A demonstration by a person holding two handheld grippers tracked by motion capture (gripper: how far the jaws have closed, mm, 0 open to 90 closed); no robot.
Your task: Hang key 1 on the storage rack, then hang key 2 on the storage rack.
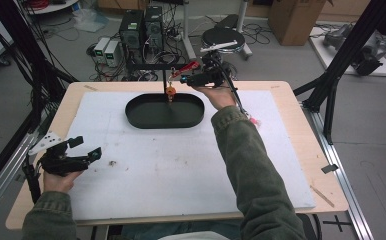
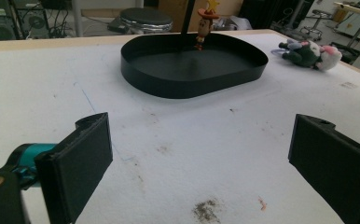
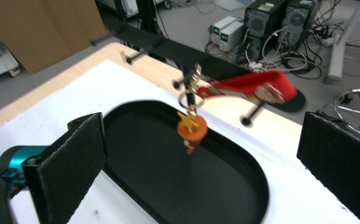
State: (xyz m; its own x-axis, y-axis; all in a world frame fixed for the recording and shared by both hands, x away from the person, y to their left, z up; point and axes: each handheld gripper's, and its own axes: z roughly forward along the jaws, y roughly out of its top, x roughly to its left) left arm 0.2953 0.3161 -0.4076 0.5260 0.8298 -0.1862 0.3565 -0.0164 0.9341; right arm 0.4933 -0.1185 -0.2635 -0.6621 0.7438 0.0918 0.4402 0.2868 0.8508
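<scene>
Keychain figure (image 3: 191, 130) dangling above tray (image 3: 243, 163), right claw (image 3: 201, 154) agape

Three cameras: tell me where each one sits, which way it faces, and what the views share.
High view: above the person's side, looking forward and down on the table; both sleeved forearms, left gripper and right gripper show.
Left gripper view: low over the table, facing the black tray; its open jaws show.
Right gripper view: above the tray, looking down; its open jaws show.
All share the tray and the hanging figure keychain.
</scene>
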